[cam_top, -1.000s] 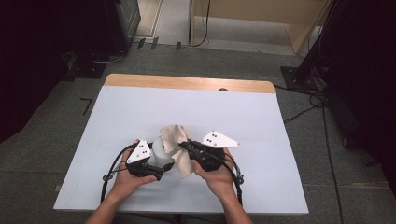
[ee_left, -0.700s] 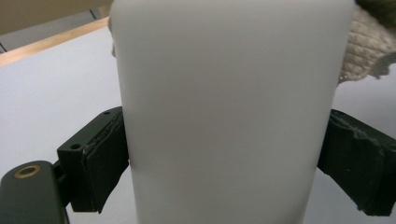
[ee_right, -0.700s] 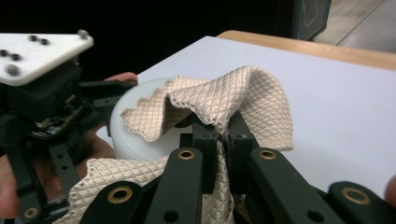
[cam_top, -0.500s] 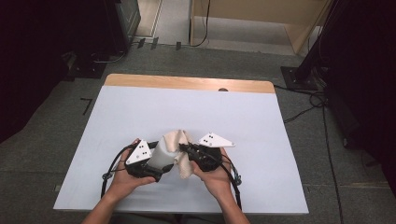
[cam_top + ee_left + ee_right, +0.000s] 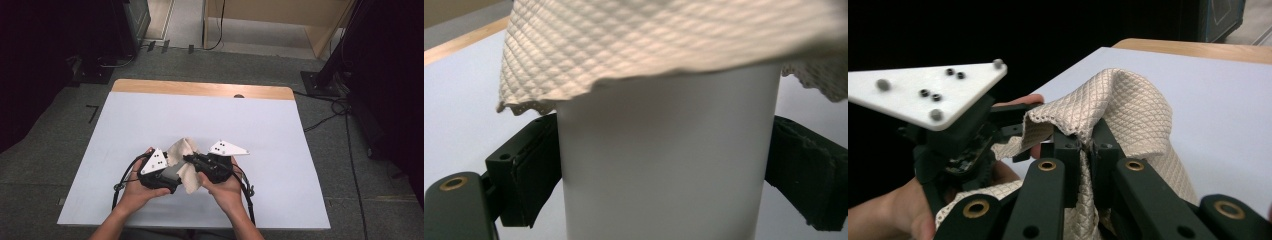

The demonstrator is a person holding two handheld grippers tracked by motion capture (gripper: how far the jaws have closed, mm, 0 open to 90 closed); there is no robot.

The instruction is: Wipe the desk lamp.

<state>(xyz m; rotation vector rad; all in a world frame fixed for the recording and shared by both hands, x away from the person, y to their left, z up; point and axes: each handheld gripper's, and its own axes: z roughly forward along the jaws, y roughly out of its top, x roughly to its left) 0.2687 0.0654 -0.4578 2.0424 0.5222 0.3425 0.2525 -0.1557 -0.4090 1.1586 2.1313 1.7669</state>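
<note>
A white cup (image 5: 664, 160) is clamped between the two black pads of the left hand-held gripper (image 5: 172, 175), which is held low over the near middle of the table (image 5: 300, 150); the cup is seen close up in the left gripper view, with a beige quilted cloth (image 5: 664, 40) draped across its top. The right hand-held gripper (image 5: 1083, 145) is closed on a fold of that cloth, the fabric being pinched between its jaws and bunched over them. Compared with the high view of a second before, the two hands are seen drawn closer together — the cloth, then spread loosely between the grippers, is now gathered into a tighter mound (image 5: 182, 160) directly against the left gripper, and the gap between the grey plates has narrowed. From this it may be judged that the cloth has been brought to the cup's mouth and that a wiping or stuffing stroke is in hand rather than finished. Whether the cloth reaches inside the cup cannot be told, since the rim is covered. The rest of the table is bare light blue, with a wooden strip (image 5: 200, 89) along its far edge.
</note>
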